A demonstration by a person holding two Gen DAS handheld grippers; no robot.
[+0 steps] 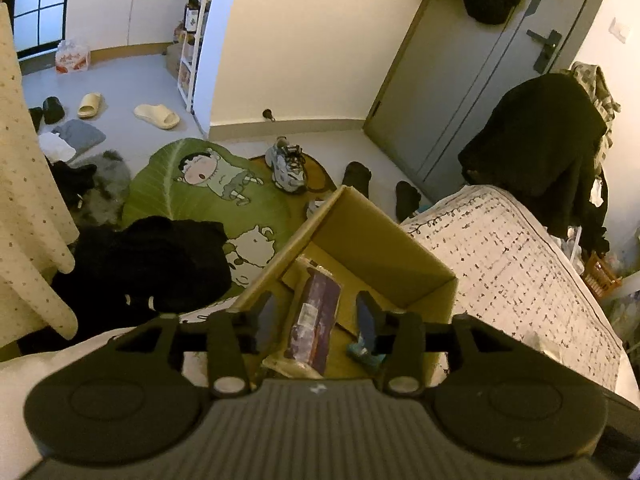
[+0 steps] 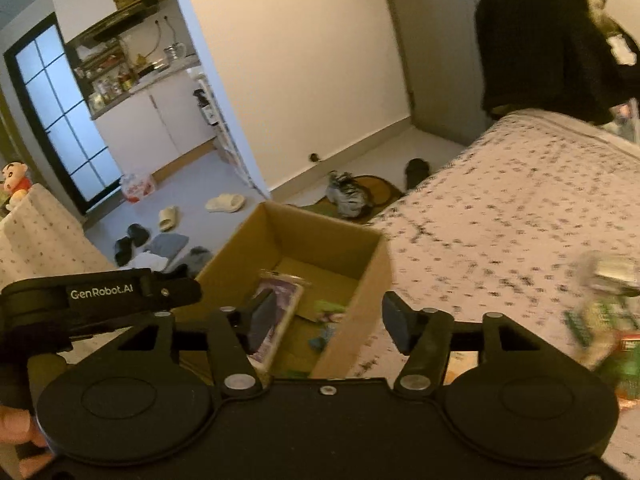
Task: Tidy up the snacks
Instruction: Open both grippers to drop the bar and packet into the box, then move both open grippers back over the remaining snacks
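Observation:
An open cardboard box (image 1: 380, 248) stands on the patterned bed, also in the right wrist view (image 2: 320, 236). A purple snack packet (image 1: 314, 316) lies inside it, with a small teal packet (image 1: 362, 350) beside it. My left gripper (image 1: 316, 314) is open over the box, its jaws wide on either side of the purple packet, apart from it. My right gripper (image 2: 328, 320) is open and empty over the box's near right wall. The purple packet (image 2: 276, 320) and green packets (image 2: 330, 312) show below it. More snack packets (image 2: 604, 312) lie blurred on the bed at the right.
The patterned bedspread (image 1: 512, 272) fills the right. A black garment (image 1: 152, 264) lies beside the box on the left. A green cartoon rug (image 1: 208, 188), sneakers (image 1: 286, 164), slippers (image 1: 156, 114) and clothes litter the floor. A coat-draped chair (image 1: 540, 148) stands by the grey door.

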